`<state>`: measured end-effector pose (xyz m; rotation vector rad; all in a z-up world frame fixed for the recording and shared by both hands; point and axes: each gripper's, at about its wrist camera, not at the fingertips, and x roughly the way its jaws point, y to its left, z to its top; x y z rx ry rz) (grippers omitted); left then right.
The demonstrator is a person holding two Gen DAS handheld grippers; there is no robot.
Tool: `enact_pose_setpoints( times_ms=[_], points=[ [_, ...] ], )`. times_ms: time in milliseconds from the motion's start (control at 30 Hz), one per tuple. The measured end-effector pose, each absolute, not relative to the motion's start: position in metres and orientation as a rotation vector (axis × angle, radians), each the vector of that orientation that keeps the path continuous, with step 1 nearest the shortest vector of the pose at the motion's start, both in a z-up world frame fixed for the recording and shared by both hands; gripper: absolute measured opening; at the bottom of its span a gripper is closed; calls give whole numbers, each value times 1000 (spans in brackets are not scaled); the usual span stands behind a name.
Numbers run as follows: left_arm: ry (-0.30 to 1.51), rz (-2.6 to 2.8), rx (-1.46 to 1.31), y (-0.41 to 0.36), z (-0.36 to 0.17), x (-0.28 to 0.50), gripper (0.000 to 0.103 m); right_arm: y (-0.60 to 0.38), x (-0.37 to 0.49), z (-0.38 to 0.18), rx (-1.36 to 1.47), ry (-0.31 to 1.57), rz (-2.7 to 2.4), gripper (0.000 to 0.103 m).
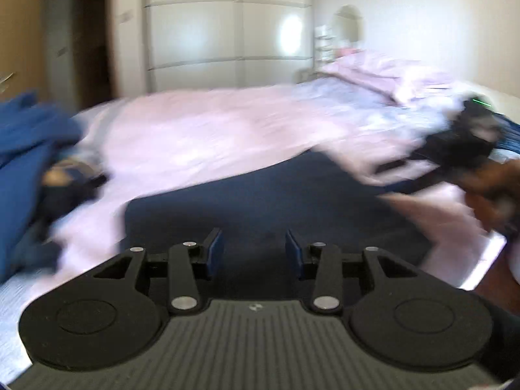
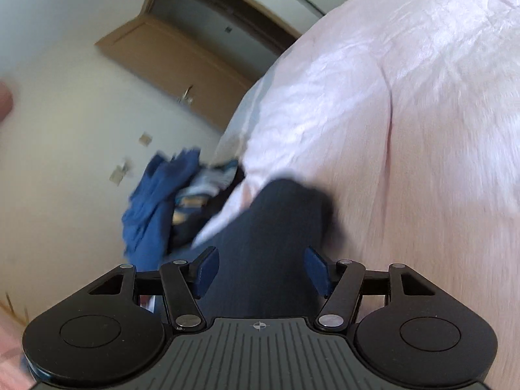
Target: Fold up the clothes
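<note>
A: Right, we start with the biggest thing in shot, the bed point(image 1: 201, 136), one pale pink cover point(image 2: 406, 130) rumpled across it. Behind it in the left view we see one tall white wardrobe point(image 1: 227, 26).

B: And on that cover we have the dark navy garment point(image 1: 260, 201), spread flat just ahead of the left gripper point(image 1: 254, 250). In the right view the same navy cloth point(image 2: 276, 227) runs out under the right gripper point(image 2: 261, 271).

A: We count a second lot of clothing too: one heap of brighter blue clothes point(image 2: 156, 201) at the bed's edge, something striped tucked in it, too blurred for us to sort.

B: Tongs now. We see the left pair spread part way, nothing between the blue pads point(image 1: 214, 252). The right pair stands wider, pads point(image 2: 205, 273) clear of the cloth beneath.

A: From the left view we also catch the right gripper's body point(image 1: 468, 139), blurred, with a hand point(image 1: 494, 188) behind it.

B: Any writing? We read none, just a small round mark on each gripper's ribbed plate.
</note>
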<state>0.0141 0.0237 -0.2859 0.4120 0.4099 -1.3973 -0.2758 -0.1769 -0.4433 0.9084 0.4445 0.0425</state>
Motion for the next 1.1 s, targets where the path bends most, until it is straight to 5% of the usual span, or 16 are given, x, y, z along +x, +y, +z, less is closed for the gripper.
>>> enact_pose_setpoints(
  times_ms=[133,500,633,1100],
  points=[
    [504,-1362,462,26,-317,45,35,-133,-285,-466,827,538,27,62],
    [425,-1403,464,4,-278,51,35,-106,-309,-466,788,535,25,62],
    [511,-1389,510,-21,-298,72,30,-106,-306,-477,800,554,32,49],
    [521,-1369,482,-1,-278,83,27,-110,-325,-478,863,521,51,47]
  ],
)
